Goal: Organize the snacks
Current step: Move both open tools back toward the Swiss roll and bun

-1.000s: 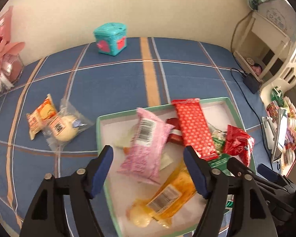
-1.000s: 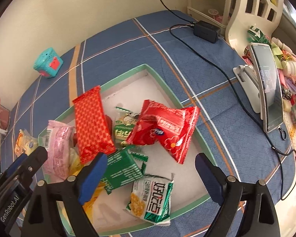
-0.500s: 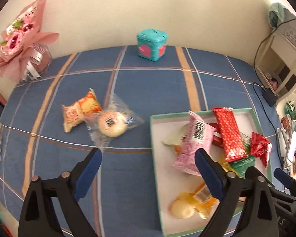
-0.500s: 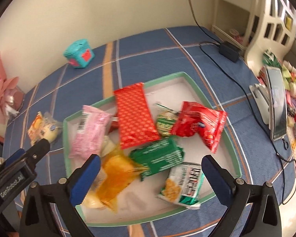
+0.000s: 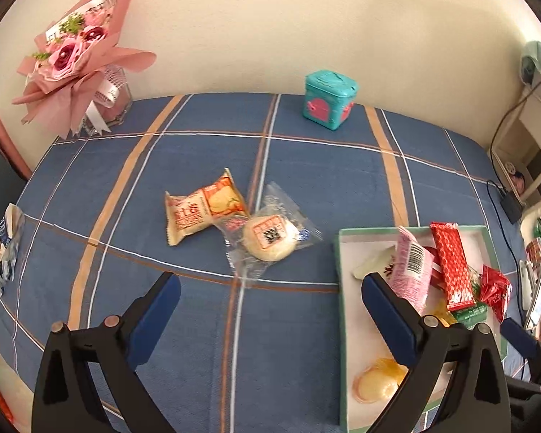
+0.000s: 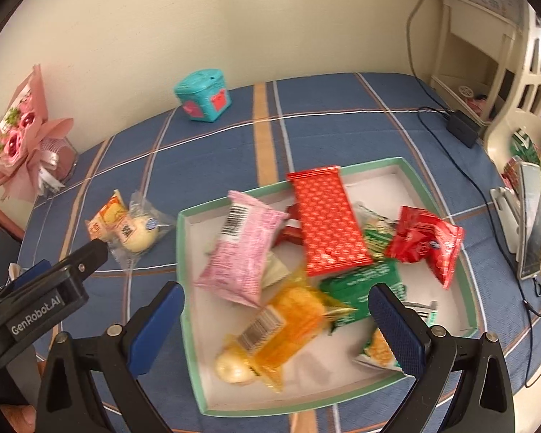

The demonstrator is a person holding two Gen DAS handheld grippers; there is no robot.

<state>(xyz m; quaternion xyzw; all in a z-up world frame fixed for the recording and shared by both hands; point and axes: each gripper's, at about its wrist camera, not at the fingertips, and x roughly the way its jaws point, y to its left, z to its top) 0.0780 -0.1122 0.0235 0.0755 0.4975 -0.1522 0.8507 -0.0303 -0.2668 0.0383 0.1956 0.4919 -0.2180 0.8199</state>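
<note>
A green-rimmed white tray [image 6: 404, 166] holds several snacks: a pink packet [image 6: 245, 249], a red bar [image 6: 324, 220], a red packet [image 6: 429, 241], a green packet [image 6: 364, 285] and an orange packet [image 6: 288, 321]. On the cloth left of the tray [image 5: 378, 230] lie an orange-and-cream packet [image 5: 202, 209] and a clear-wrapped bun [image 5: 270, 238]. My left gripper [image 5: 270, 281] hangs over bare cloth just short of the bun, its jaws opening with nothing between them. My right gripper [image 6: 275, 292] is open above the tray's near half, over the orange packet, gripping nothing.
A teal box [image 5: 328, 99] and a pink bouquet [image 5: 75, 54] stand by the back wall. To the right are a phone on a stand [image 6: 530, 216], a black adapter with its cable [image 6: 461, 126] and white shelves. A crumpled wrapper [image 5: 3, 245] lies at the left edge.
The left gripper has moved left, off the tray and over the cloth, and its jaws have spread wide. The right gripper has drawn back and up, and its jaws are slightly wider.
</note>
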